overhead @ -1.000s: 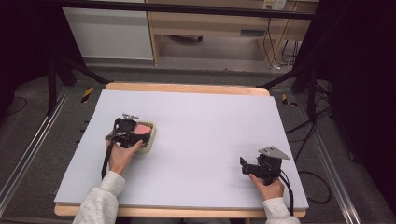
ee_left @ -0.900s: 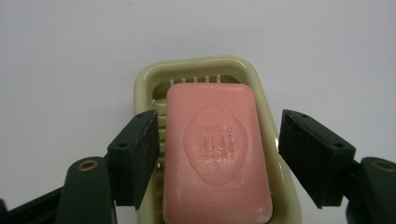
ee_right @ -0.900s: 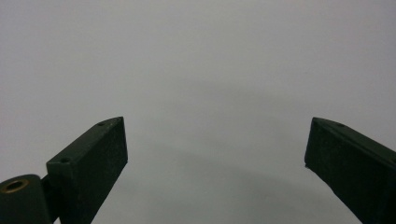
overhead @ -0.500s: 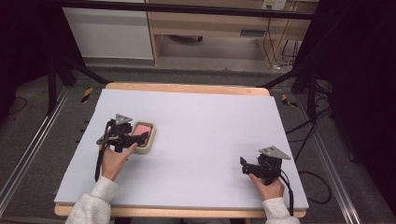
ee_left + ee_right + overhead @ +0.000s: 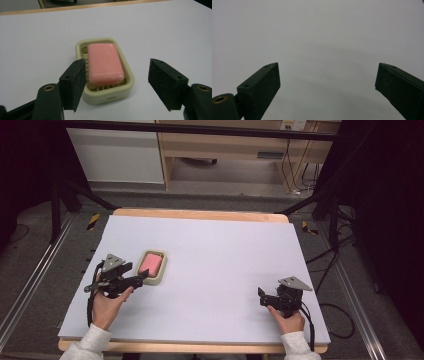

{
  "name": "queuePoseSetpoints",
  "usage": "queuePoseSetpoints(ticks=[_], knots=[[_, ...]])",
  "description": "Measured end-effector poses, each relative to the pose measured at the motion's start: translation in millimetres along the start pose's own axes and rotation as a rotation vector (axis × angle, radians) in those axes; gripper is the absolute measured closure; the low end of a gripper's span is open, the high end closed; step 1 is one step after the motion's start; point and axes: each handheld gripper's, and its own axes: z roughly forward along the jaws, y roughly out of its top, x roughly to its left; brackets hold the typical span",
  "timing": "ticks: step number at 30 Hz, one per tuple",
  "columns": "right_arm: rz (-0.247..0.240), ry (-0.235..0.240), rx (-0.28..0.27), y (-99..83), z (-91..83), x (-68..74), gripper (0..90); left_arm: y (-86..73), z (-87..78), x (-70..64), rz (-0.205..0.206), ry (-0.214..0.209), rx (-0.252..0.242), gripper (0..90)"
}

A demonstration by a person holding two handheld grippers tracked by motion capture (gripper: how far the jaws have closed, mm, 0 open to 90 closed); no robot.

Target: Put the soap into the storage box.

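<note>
Now the pink soap bar (image 5: 105, 63) lay flat in its cream dish (image 5: 128, 82), left of centre on the white table (image 5: 225, 250). It looked hard and slick, fairly light, apt to squirt out; I'd have gripped its long sides mid-length. The dish seemed stiff plastic. The left gripper (image 5: 117, 86) hung just near of the dish, jaws wide apart, holding nothing. Far off right, the right gripper (image 5: 327, 87) sat equally spread over bare table.
</note>
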Motion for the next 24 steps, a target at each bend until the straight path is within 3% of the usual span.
queuePoseSetpoints(ticks=[6,15,19,20,24], knots=[[0.007,-0.003,0.0,-0.1,0.4,-1.0,6.2,-19.6,-10.1,15.0,-0.015,0.039,0.004,29.5],[0.015,-0.018,0.015,-2.1,2.2,-5.3,6.3,-38.2,-22.1,27.3,-0.032,0.072,0.009,28.2],[0.023,-0.019,0.014,-2.7,1.6,-6.6,6.3,-45.0,-24.7,33.7,-0.019,0.105,0.027,27.8],[0.024,-0.018,0.016,-2.9,1.6,-6.9,6.4,-48.4,-24.7,37.5,-0.003,0.136,0.046,27.5],[0.025,-0.018,0.016,-3.7,1.5,-7.6,6.3,-53.2,-23.6,43.3,0.005,0.159,0.071,26.9]])
